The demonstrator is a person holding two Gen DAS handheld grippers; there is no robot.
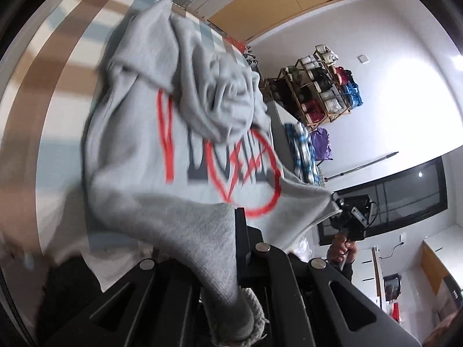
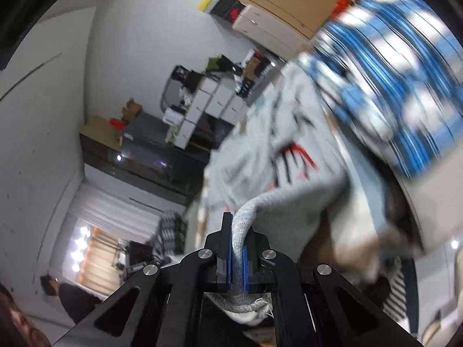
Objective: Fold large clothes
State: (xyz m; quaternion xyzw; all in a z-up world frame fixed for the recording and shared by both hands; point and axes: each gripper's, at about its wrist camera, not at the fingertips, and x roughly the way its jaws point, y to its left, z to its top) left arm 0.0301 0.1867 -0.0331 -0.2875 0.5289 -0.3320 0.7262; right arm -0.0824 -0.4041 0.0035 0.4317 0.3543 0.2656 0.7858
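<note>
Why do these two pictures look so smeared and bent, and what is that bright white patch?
Left wrist view: the fisheye lens curves the walls, the grey sweatshirt is motion-blurred, and glare washes out the white wall. Right wrist view: the blue plaid cloth is badly smeared, while the right tool stays sharp, and lamps flare at lower left.
</note>
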